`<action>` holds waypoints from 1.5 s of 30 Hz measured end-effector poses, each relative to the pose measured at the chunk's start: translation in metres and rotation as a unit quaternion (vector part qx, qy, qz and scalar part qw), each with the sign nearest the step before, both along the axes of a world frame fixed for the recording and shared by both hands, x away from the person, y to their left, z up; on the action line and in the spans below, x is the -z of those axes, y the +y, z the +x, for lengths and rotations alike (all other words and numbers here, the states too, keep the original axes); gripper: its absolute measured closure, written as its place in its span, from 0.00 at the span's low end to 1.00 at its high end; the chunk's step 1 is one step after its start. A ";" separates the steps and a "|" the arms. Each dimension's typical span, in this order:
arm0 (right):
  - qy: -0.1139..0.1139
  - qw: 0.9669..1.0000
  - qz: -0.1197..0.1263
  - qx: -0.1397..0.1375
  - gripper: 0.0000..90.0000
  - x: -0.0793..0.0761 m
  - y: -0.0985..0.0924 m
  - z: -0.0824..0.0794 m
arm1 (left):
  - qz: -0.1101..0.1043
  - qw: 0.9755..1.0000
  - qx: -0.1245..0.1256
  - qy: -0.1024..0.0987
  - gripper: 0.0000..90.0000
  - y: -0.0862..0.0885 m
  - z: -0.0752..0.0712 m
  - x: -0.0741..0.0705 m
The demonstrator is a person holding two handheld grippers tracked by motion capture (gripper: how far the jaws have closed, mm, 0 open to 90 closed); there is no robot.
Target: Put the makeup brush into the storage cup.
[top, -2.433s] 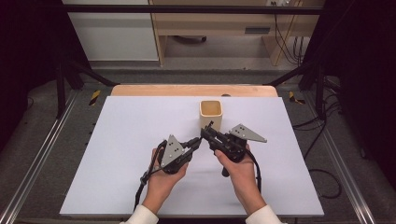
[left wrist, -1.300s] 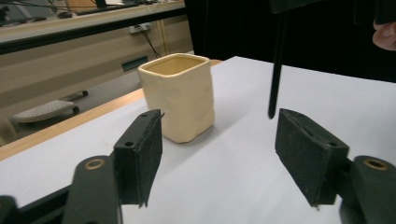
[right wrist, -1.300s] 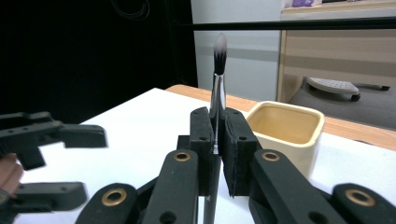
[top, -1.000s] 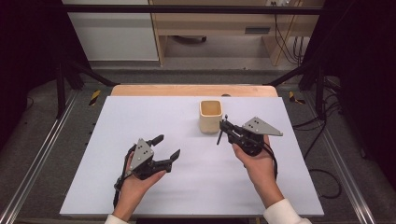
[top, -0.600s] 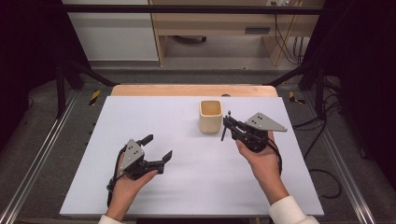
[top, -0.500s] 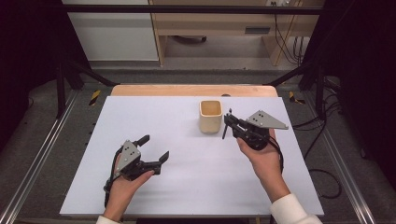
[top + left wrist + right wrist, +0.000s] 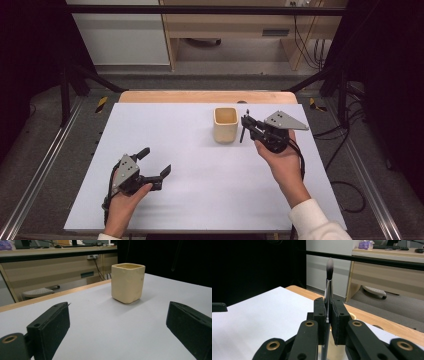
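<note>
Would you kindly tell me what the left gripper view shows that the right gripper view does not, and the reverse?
Left gripper view alone: the whole cream square cup standing upright on the table, seen between wide-open jaws with nothing between them. Right gripper view alone: a makeup brush clamped upright between shut jaws, its pale bristle tip on top. Both share the white table top with its wooden far edge, and the wooden desk behind.
</note>
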State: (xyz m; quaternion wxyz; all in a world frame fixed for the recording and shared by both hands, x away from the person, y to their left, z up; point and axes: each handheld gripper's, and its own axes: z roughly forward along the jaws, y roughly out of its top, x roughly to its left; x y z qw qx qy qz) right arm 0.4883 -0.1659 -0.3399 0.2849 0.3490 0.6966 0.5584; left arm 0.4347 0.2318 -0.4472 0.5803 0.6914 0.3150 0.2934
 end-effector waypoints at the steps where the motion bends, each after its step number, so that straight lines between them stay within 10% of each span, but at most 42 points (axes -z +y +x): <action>1: -0.001 1.000 -0.001 0.000 0.93 0.000 0.000 0.001 | 0.000 1.000 0.000 -0.001 0.05 0.001 0.000 0.000; 45: -0.015 1.000 -0.016 0.014 0.93 -0.027 0.014 0.034 | -0.002 1.000 -0.013 -0.020 0.04 0.013 0.003 0.004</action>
